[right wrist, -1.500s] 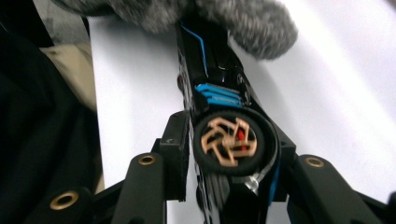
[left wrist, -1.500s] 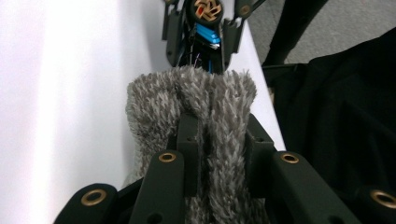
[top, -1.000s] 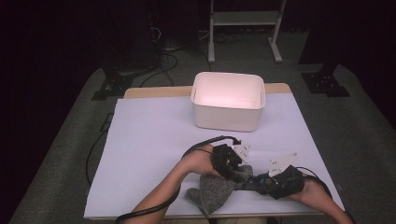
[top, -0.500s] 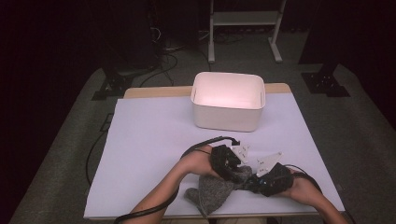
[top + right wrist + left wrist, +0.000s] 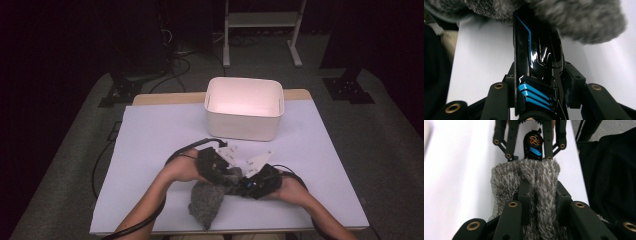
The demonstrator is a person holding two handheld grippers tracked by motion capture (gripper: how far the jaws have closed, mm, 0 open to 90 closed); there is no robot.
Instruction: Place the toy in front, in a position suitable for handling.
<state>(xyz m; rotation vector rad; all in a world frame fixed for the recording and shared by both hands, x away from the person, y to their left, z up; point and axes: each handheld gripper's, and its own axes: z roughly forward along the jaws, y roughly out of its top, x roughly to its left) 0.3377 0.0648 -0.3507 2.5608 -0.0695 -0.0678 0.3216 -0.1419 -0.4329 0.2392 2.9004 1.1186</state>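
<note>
Looking along the left gripper (image 5: 541, 202), its two black jaws are clamped on a fold of fuzzy grey cloth (image 5: 529, 177) over the white tabletop (image 5: 456, 170), while the right gripper (image 5: 530, 157) faces it just beyond, carrying a glossy black object with blue stripes (image 5: 534, 146) that meets the cloth's far edge.

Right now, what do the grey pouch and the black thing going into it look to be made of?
Grey pouch: soft, fluffy fabric, probably fleece or faux fur; long matte fibres stand up. Black thing: likely hard moulded plastic, glossy, with sharp reflections and blue stripes.
</note>
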